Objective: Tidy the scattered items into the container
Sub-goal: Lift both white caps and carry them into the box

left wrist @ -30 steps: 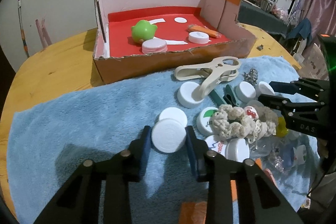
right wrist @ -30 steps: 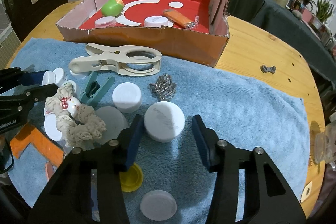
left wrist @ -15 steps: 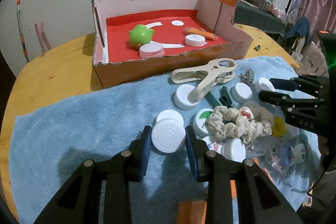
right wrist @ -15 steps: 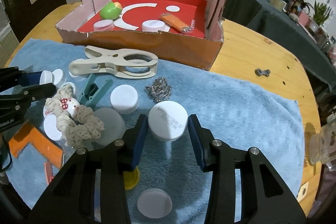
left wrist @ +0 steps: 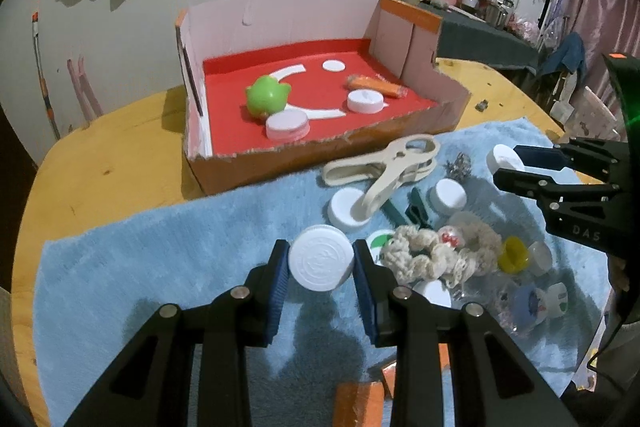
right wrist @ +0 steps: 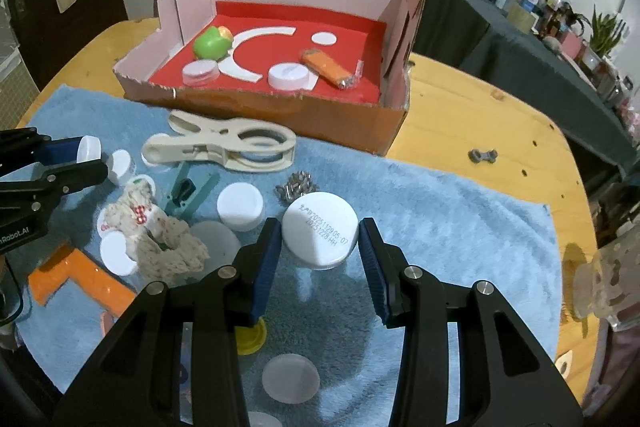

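The left gripper (left wrist: 321, 264) is clamped on a white cap (left wrist: 321, 257), lifted above the blue towel (left wrist: 160, 251). The right gripper (right wrist: 319, 240) pinches a date-stamped white lid (right wrist: 319, 229) clear of the towel. Beyond stands the cardboard box (left wrist: 320, 159); more caps lie scattered between.

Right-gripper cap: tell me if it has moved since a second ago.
Yes. The cap sat on the towel between open jaws; now the right gripper clamps it, lifted off the towel, nearer the chain.

dim indoor light, soft shadows under grippers, strong fisheye bending, dark vignetted corners, slight blur.
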Available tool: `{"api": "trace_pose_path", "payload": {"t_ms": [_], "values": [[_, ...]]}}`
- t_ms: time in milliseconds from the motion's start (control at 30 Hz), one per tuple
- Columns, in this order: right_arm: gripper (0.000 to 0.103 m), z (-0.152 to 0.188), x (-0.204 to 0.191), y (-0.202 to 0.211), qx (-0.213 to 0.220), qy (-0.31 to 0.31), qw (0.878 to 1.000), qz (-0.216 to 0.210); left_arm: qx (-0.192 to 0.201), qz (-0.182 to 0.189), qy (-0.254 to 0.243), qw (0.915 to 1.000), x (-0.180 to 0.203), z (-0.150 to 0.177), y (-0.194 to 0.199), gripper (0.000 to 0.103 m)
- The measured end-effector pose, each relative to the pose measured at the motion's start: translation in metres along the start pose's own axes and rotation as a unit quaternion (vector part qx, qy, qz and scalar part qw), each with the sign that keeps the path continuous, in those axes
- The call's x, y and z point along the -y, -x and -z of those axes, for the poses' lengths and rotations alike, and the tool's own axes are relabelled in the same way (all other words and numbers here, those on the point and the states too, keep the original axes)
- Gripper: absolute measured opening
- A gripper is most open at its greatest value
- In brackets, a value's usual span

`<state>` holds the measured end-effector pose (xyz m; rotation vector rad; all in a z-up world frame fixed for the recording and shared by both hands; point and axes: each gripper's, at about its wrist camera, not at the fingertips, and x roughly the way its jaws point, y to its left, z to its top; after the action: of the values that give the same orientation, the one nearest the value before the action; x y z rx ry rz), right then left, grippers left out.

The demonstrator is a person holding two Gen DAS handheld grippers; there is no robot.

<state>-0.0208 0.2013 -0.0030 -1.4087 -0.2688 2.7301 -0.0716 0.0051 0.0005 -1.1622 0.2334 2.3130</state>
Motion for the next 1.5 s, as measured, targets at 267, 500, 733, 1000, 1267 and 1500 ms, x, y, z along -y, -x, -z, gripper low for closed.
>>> {"api": "trace_pose_path", "payload": {"t_ms": [267, 500, 733, 1000, 1267, 1500], "values": [[0.038, -0.016, 0.000, 0.012, 0.014, 0.005, 1.000, 0.005, 0.015, -0.002, -0.006, 0.9999, 0.000, -0.016, 0.011, 0.034], [0.038, -0.029, -0.001, 0.015, 0.019, 0.008, 1.000, 0.007, 0.018, -0.002, -0.010, 0.9998, -0.003, -0.027, 0.012, 0.034], [0.038, -0.045, 0.000, 0.015, 0.023, 0.012, 1.000, 0.008, 0.020, -0.002, -0.012, 0.9997, -0.006, -0.043, 0.010, 0.034], [0.038, -0.074, 0.006, 0.004, 0.022, 0.014, 1.000, 0.007, 0.021, -0.001, -0.025, 0.9995, -0.006, -0.077, 0.001, 0.034], [0.038, -0.100, 0.009, -0.019, 0.007, 0.018, 1.000, 0.010, 0.013, 0.004, -0.042, 0.9990, 0.001, -0.108, -0.024, 0.034], [0.038, -0.110, 0.012, -0.047, -0.019, 0.020, 1.000, 0.014, -0.008, 0.010, -0.048, 0.9988, 0.005, -0.122, -0.053, 0.034]]}}
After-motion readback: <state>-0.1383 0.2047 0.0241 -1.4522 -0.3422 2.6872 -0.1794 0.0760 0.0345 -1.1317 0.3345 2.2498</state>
